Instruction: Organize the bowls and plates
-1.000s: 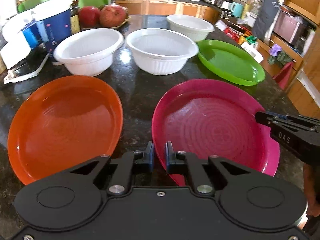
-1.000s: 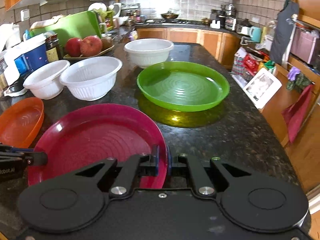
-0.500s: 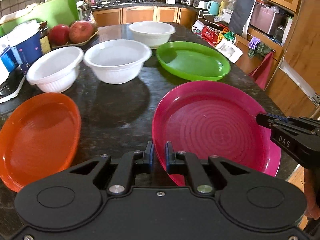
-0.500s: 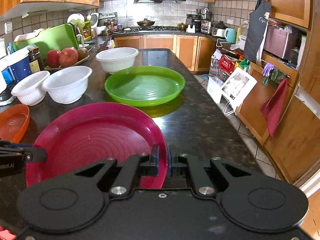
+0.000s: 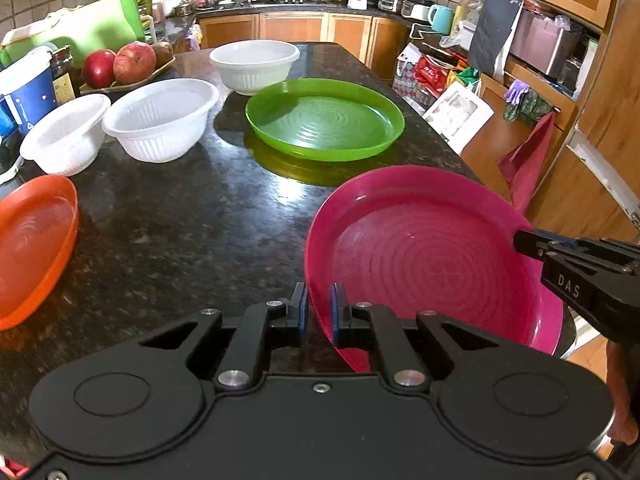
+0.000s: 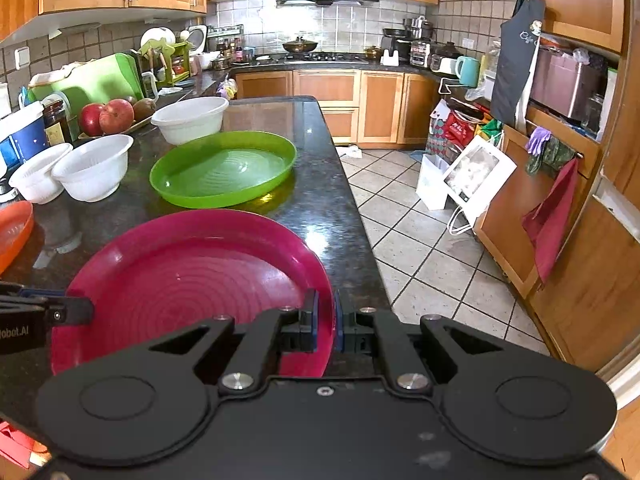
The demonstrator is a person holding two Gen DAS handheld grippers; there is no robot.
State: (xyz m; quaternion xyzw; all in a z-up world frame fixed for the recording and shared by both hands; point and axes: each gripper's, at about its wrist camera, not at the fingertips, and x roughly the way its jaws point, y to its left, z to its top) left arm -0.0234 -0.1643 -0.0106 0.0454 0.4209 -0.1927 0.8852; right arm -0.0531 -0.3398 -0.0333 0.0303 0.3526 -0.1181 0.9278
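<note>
A magenta plate [image 5: 432,264] is held off the dark counter by both grippers. My left gripper [image 5: 319,306] is shut on its near left rim. My right gripper [image 6: 325,314] is shut on its right rim [image 6: 326,280] and shows at the right of the left wrist view [image 5: 524,240]. A green plate [image 5: 324,118] lies on the counter beyond it. An orange plate [image 5: 36,240] lies at the left. Three white bowls stand behind: one far [image 5: 254,64], one middle [image 5: 160,118], one left [image 5: 66,132].
A tray of apples [image 5: 120,64], a blue cup [image 5: 28,92] and a green cutting board [image 5: 88,28] stand along the counter's left side. The counter's right edge [image 6: 360,248] drops to a tiled floor with bags and wooden cabinets.
Both grippers have lifted the magenta plate and carried it right and forward, toward the green plate. The orange plate and bowls have slid left in view.
</note>
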